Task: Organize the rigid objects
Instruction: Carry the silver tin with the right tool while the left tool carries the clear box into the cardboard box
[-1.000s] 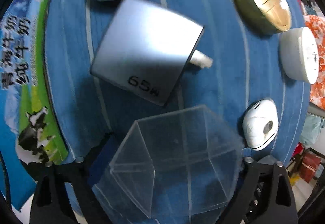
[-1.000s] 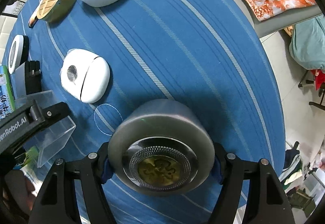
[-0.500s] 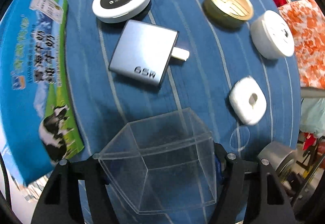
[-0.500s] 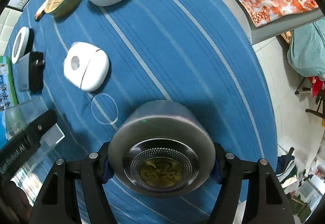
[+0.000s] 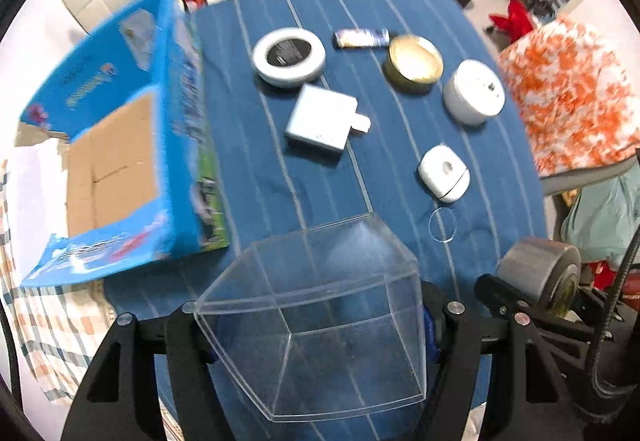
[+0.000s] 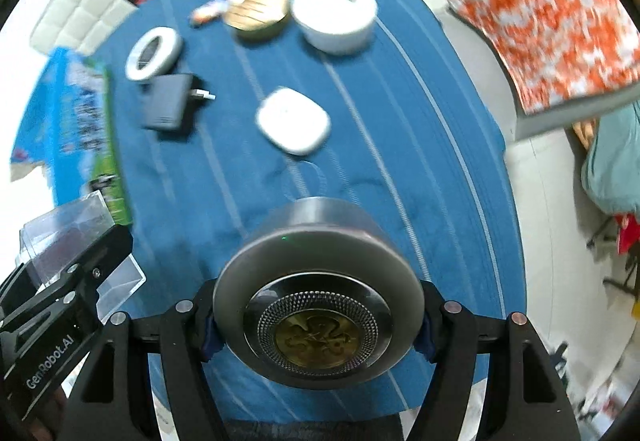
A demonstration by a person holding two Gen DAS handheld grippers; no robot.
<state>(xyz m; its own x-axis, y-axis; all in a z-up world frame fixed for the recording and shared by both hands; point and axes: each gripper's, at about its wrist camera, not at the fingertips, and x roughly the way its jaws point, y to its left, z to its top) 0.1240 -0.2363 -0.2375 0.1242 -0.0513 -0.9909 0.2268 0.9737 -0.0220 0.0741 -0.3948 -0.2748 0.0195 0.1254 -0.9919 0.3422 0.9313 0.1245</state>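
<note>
Beyond the jaws, the carton [image 5: 120,145] print is blurred (left edge cut off); the small packet [image 6: 208,12] smears unreadable

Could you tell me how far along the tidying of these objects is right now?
Early: the blue carton looks empty. In hand: left tongs hold a clear box, right tongs a metal tin. Six items remain on the table, including the charger.

Clear acrylic box [image 5: 320,317], tilted, lifted above blue striped cloth [image 5: 260,169]; round metal tin [image 6: 318,293], on edge, likewise raised over cloth, right of box.
</note>
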